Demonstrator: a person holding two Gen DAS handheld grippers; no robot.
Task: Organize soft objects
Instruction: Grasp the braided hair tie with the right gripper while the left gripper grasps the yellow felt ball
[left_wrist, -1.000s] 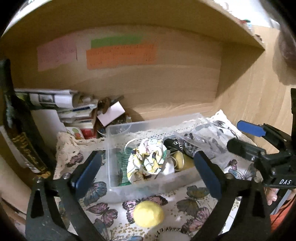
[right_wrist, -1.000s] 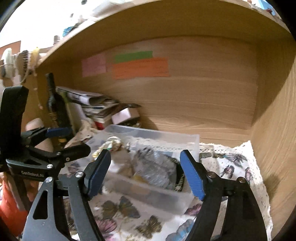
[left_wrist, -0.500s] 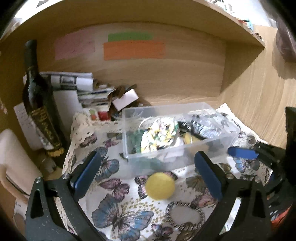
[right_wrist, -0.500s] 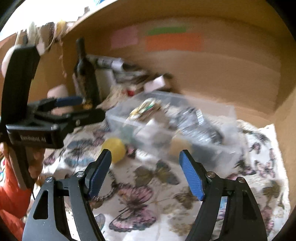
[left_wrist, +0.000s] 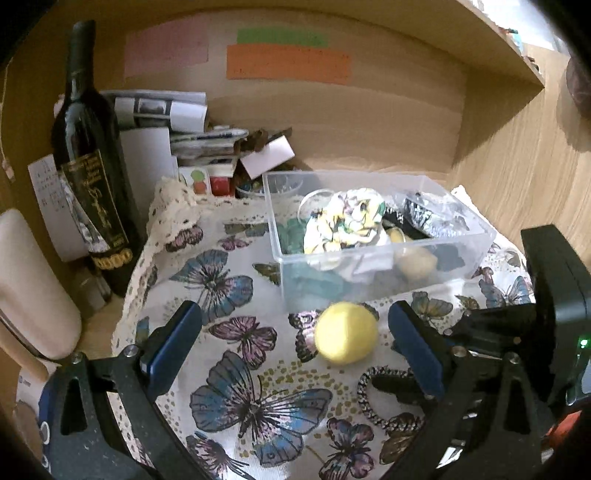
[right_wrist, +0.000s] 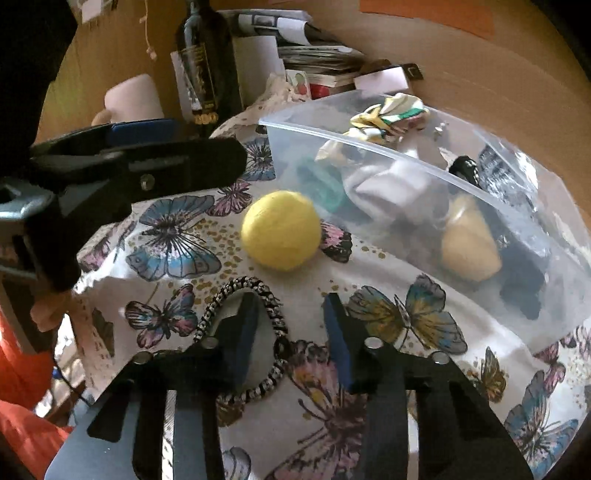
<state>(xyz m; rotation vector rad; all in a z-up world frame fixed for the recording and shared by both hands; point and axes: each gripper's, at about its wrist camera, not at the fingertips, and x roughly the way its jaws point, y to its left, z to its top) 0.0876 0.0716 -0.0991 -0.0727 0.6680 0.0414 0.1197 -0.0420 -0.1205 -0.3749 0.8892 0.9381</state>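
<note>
A yellow soft ball (left_wrist: 345, 333) (right_wrist: 280, 229) lies on the butterfly cloth (left_wrist: 236, 369) just in front of a clear plastic bin (left_wrist: 376, 254) (right_wrist: 480, 192) holding several soft items, among them a patterned scrunchie (left_wrist: 351, 218). A black-and-white spiral hair tie (right_wrist: 273, 317) (left_wrist: 373, 398) lies nearer than the ball. My right gripper (right_wrist: 290, 317) is open low over the cloth, its left finger inside the hair tie's loop and its right finger outside. My left gripper (left_wrist: 295, 332) is open and empty above the cloth, left of the ball.
A dark wine bottle (left_wrist: 92, 158) stands at the left beside a stack of papers and small boxes (left_wrist: 184, 125). A pale mug (right_wrist: 133, 99) sits at the far left. Wooden shelf walls (left_wrist: 517, 155) close in the back and right.
Both grippers pulled back from the bin. The right gripper dropped toward the cloth, narrowed its fingers and now straddles the hair tie's rim.
</note>
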